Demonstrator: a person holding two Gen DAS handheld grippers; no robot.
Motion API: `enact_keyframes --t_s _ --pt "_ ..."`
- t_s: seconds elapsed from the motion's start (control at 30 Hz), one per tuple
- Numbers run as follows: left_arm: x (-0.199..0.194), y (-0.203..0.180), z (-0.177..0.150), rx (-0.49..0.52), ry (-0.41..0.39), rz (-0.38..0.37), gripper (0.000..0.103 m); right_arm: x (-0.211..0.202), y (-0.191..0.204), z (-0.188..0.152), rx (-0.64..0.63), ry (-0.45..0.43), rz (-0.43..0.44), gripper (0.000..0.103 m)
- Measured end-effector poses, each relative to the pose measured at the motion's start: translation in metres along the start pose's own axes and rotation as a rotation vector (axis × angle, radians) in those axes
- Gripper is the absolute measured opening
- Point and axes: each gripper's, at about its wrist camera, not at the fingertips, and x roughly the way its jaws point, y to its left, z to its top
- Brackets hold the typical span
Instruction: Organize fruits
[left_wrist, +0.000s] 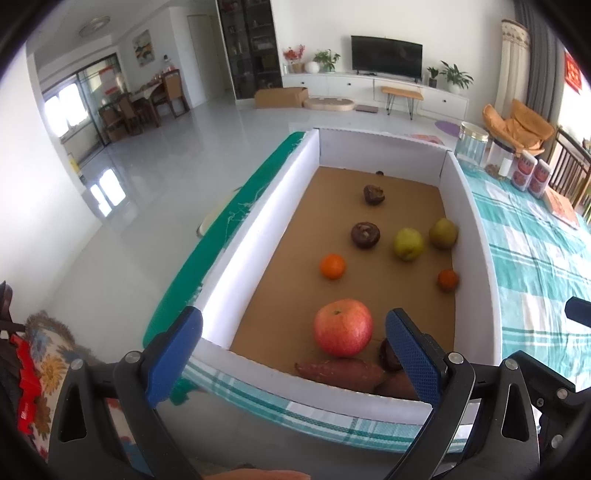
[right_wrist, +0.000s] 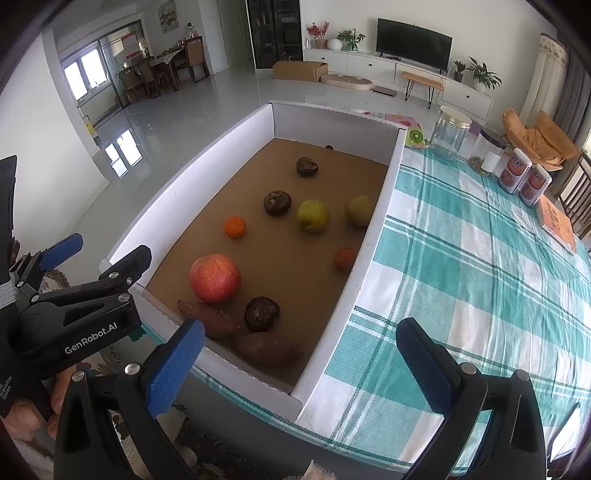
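A white-walled cardboard box sits on the checked tablecloth. Inside lie a red apple, two sweet potatoes, an orange, a small reddish tangerine, two green pears, and dark brown fruits. My left gripper is open and empty, hovering at the box's near wall before the apple. My right gripper is open and empty, over the box's near right corner. The left gripper's body shows in the right wrist view.
Glass jars and two printed cans stand at the table's far right, with an orange book beside them. The table's left edge drops to the tiled floor. A patterned cushion lies at lower left.
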Motion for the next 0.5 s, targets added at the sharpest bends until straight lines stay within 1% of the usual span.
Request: enact_keyframes --t_s 0.5 --pt "0.0011 -0.0007 -0.0038 0.018 0.007 -0.022 0.1 0.0 -0.0012 -0.0015 0.015 -0.003 -0.006 0.103"
